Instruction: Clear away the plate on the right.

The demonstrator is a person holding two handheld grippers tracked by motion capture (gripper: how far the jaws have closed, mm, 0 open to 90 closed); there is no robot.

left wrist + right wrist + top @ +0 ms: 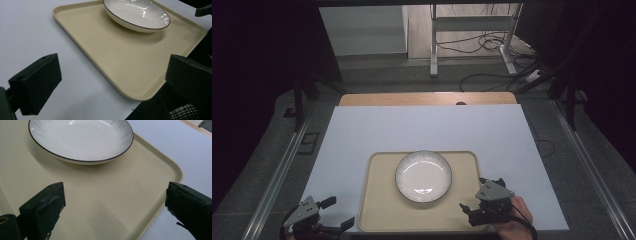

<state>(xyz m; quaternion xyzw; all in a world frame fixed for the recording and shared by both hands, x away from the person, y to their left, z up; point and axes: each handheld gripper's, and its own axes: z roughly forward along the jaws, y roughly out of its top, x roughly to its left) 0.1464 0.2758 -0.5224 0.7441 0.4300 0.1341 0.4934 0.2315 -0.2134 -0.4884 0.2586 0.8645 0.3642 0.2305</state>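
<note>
Looking down from the high view, a white bowl (423,176) with a thin dark rim sits on a beige tray (382,210), toward its far half, and the tray lies on a white sheet (422,127) covering the table. At bottom left the left gripper (337,214) hangs just off the tray's near left corner, jaws spread apart, nothing between them. Over on the right, a hand (512,227) holds the right gripper (476,196) above the tray's near right corner, jaws wide as well and empty.

Left gripper view now: both black jaws stand far apart, the tray's (120,65) near corner between them, the bowl (137,14) farther up on the tray.

Right gripper view: jaws parted again over the tray's (105,202) bare surface and rounded corner, the bowl (81,138) just ahead, untouched.
</note>
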